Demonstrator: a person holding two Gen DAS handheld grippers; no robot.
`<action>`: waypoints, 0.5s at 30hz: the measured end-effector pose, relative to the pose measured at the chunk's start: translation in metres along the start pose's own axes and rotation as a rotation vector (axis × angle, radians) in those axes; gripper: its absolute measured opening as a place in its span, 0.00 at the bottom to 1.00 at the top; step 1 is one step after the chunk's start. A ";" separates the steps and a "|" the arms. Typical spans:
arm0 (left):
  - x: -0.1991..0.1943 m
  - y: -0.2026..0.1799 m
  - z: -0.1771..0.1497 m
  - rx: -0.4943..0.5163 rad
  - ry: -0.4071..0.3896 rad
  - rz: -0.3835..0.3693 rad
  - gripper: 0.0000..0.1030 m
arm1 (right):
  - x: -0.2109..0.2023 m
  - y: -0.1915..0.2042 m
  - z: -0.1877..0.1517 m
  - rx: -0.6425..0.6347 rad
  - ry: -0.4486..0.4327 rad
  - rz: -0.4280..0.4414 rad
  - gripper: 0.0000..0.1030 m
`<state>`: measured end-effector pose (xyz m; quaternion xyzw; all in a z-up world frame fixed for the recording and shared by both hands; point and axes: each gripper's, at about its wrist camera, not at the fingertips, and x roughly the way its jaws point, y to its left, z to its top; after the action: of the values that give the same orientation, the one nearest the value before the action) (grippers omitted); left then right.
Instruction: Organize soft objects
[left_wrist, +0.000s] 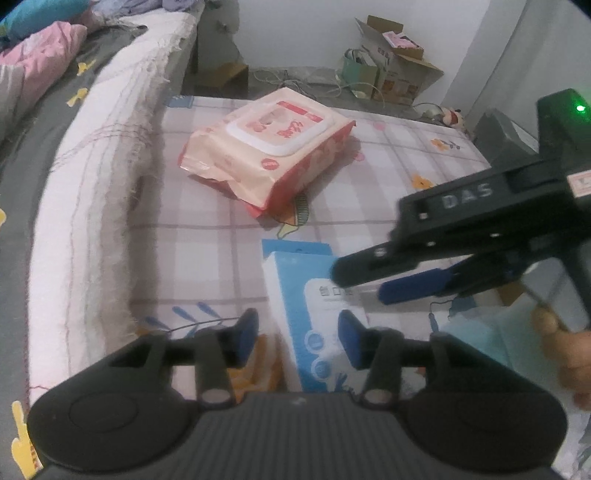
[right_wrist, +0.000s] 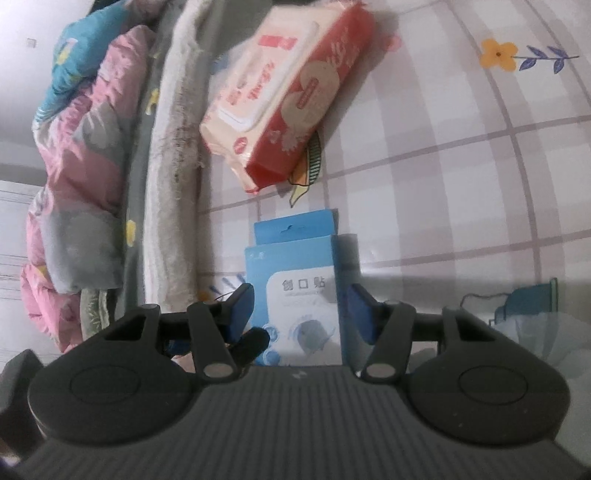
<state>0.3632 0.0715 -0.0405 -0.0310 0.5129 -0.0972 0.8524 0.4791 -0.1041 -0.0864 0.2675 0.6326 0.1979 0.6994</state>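
Overhead, both tools tilt steeply down, jaws parted, over the blue box (right_wrist: 299, 295).

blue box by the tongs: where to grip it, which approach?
Grip the blue box across its two long side faces, coming from above and from its near end. It lies flat on the checked mat, long axis pointing away from the right tongs, whose pads already stand either side of it, apart. It looks narrow enough to fit that gap.
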 end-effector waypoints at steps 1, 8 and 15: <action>0.003 0.000 0.001 -0.003 0.010 -0.003 0.48 | 0.004 -0.001 0.001 0.009 0.007 0.007 0.55; 0.023 0.004 0.006 -0.049 0.076 -0.028 0.47 | 0.030 -0.014 0.004 0.066 0.076 0.061 0.54; 0.013 0.004 0.009 -0.082 0.042 -0.009 0.47 | 0.027 -0.005 0.002 0.019 0.055 0.053 0.42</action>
<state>0.3776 0.0721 -0.0485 -0.0663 0.5341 -0.0804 0.8390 0.4838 -0.0915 -0.1106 0.2853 0.6462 0.2173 0.6737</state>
